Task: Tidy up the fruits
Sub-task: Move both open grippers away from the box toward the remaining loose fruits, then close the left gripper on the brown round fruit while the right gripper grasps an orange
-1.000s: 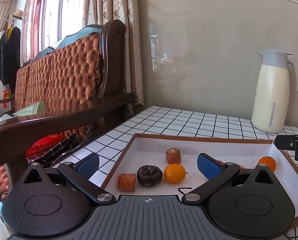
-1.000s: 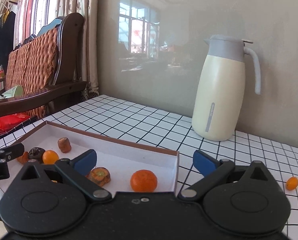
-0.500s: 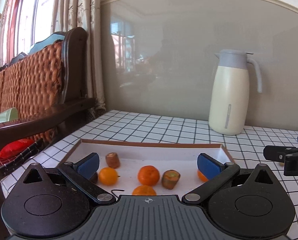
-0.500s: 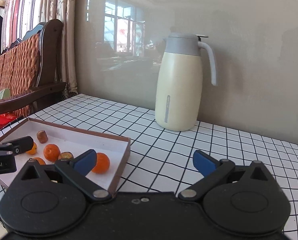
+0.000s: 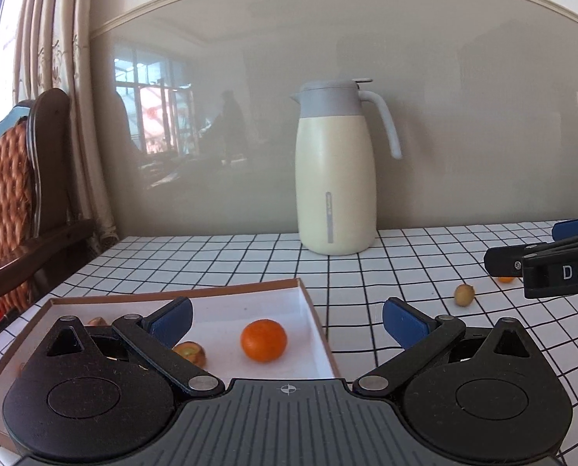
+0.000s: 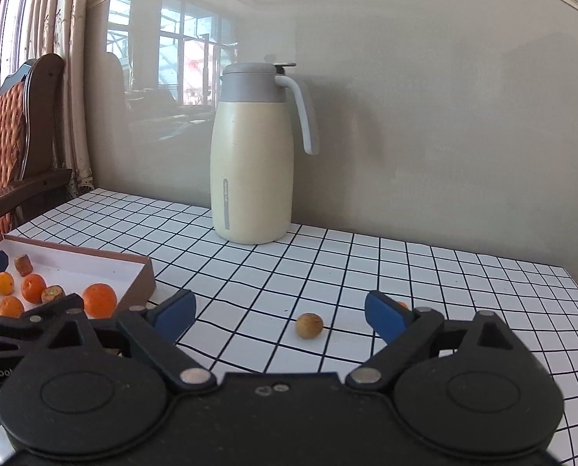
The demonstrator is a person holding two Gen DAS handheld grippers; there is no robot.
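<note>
The right gripper stands wide and empty, its jaws having just narrowed a little; the small tan fruit lies on the bench at lower centre, between the fingertips' line; it looks light, round and prone to roll, so pinch across its middle; the left gripper gapes over the tray.

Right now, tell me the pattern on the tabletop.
The tabletop is white with a thin black grid, like tiles. It shows best in the right wrist view.
</note>
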